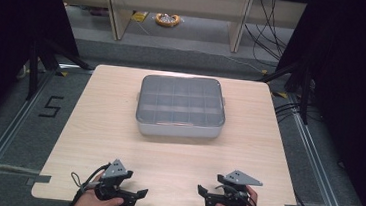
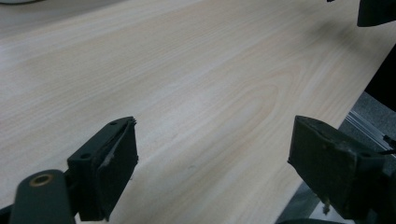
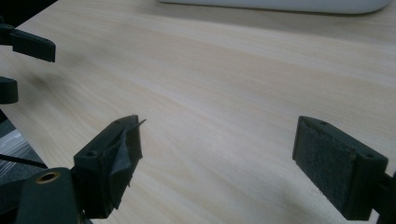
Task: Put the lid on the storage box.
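Light wooden table (image 1: pixel 92 140) carrying a lidded grey compartment box (image 1: pixel 180 107) toward 12 o'clock, with left gripper (image 1: pixel 138 195) at 7 and right gripper (image 1: pixel 203 191) at 5, jaws wide, both empty.

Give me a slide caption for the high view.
Two open grippers rest near a closed grey compartment box on a wooden table.

— How many things sit on your bench (image 1: pixel 93 125)?
— One: a single grey compartment box (image 1: pixel 180 107) with its lid on.
— And what do you hold?
— Two grippers, the left gripper (image 1: pixel 138 195) and the right gripper (image 1: pixel 203 192), each with two jaws.
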`<state>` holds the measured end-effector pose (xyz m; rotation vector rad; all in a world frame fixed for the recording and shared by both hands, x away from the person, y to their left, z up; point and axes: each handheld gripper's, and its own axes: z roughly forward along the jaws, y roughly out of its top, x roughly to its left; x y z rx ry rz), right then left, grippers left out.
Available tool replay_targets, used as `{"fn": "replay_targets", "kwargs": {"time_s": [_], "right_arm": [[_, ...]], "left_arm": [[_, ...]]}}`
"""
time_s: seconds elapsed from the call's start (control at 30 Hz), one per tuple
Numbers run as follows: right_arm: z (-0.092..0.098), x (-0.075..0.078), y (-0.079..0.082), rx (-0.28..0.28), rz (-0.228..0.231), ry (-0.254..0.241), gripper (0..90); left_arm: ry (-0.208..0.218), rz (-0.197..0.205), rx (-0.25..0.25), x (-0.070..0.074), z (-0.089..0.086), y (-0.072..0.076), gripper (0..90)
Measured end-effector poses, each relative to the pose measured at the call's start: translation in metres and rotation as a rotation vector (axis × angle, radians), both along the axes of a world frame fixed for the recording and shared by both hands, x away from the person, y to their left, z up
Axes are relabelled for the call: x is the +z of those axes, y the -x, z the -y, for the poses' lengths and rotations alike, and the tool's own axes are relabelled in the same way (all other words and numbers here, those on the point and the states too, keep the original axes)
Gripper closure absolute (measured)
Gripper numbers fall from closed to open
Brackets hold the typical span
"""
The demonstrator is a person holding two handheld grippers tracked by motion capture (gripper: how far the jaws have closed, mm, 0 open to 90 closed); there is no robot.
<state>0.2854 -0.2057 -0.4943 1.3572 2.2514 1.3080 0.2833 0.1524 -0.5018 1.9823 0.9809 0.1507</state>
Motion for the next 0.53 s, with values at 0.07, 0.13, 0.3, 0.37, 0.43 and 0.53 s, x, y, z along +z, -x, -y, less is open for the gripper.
{"fn": "replay_targets", "kwargs": {"time_s": [0.07, 0.13, 0.3, 0.37, 0.43, 0.53], "right_arm": [[0.001, -0.001, 0.003, 0.013, 0.014, 0.025, 16.7], [0.001, -0.001, 0.008, 0.021, -0.002, 0.025, 16.7], [-0.001, -0.003, 0.019, 0.034, -0.036, 0.044, 16.7], [0.000, -0.003, 0.020, 0.048, -0.030, 0.055, 16.7], [0.001, -0.003, 0.022, 0.047, -0.032, 0.055, 16.7], [0.003, -0.004, 0.022, 0.038, -0.025, 0.069, 16.7]], "left_arm": [[-0.006, -0.005, 0.001, 0.000, -0.001, 0.003, 14.6], [-0.015, -0.010, -0.003, 0.001, -0.001, 0.006, 14.7], [-0.046, -0.018, -0.024, 0.001, -0.006, 0.011, 14.6], [-0.022, -0.027, -0.002, 0.000, -0.005, 0.012, 14.6], [-0.016, -0.020, 0.001, 0.000, -0.007, 0.011, 14.6], [0.000, -0.022, 0.018, 0.000, -0.007, 0.010, 14.6]]}}
